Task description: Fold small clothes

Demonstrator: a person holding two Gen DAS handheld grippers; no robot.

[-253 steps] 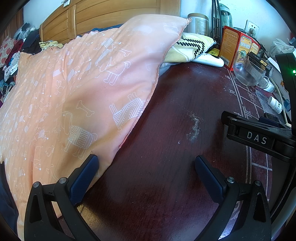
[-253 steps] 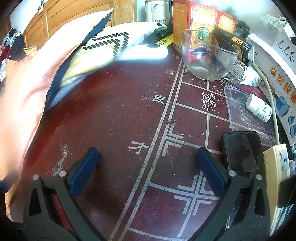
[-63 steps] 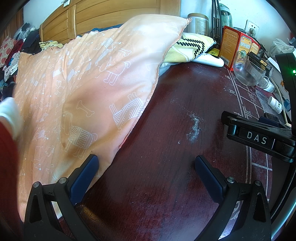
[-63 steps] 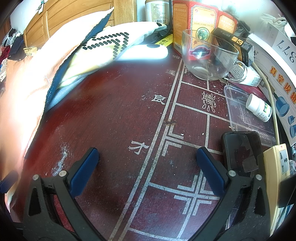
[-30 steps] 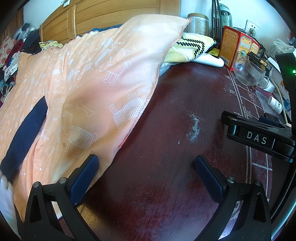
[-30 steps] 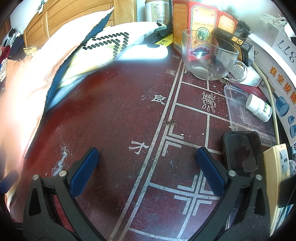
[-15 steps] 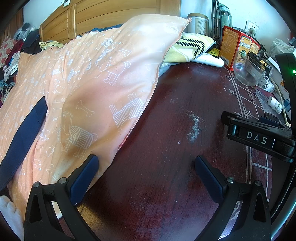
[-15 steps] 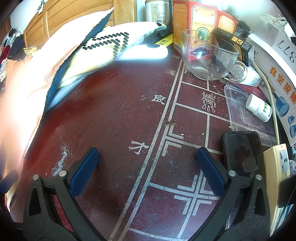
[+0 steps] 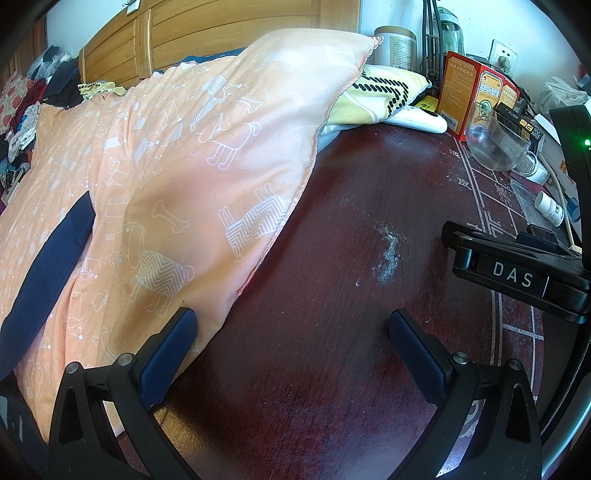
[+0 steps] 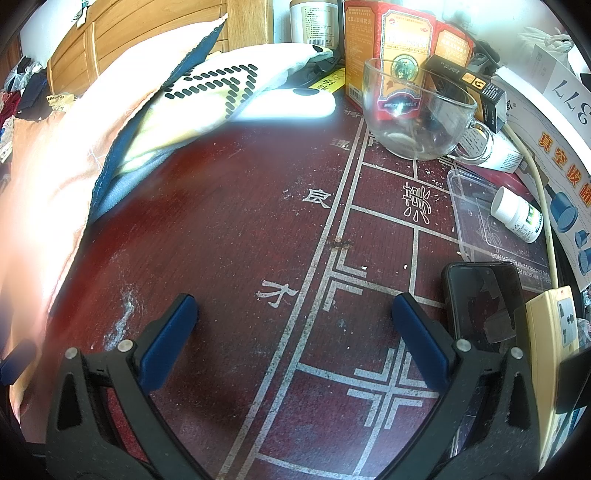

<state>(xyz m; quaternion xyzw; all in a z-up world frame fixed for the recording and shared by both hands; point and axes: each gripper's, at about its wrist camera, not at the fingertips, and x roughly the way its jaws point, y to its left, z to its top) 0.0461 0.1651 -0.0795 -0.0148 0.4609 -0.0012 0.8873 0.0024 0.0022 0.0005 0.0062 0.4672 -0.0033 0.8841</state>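
A dark navy garment (image 9: 48, 266) lies as a long strip on the peach quilt (image 9: 177, 155) at the far left of the left wrist view. My left gripper (image 9: 291, 336) rests open over the dark red table (image 9: 332, 295), its left finger beside the quilt's edge, nothing between its fingers. My right gripper (image 10: 295, 321) also stands open and empty above the table's chessboard lines (image 10: 332, 240). The navy garment does not show in the right wrist view. The right gripper's body (image 9: 517, 273) appears at the right of the left wrist view.
A yellow patterned pillow (image 10: 207, 96), a white remote-like object (image 10: 288, 105), a glass cup (image 10: 417, 110), red boxes (image 10: 399, 40), a pill bottle (image 10: 517, 214), a black phone (image 10: 484, 302) and a power strip (image 10: 554, 354) crowd the table's back and right. Wooden headboard (image 9: 221, 33) behind.
A hand in a white glove and red sleeve came in at the left and laid the navy garment on the quilt, then withdrew. Neither gripper has moved.
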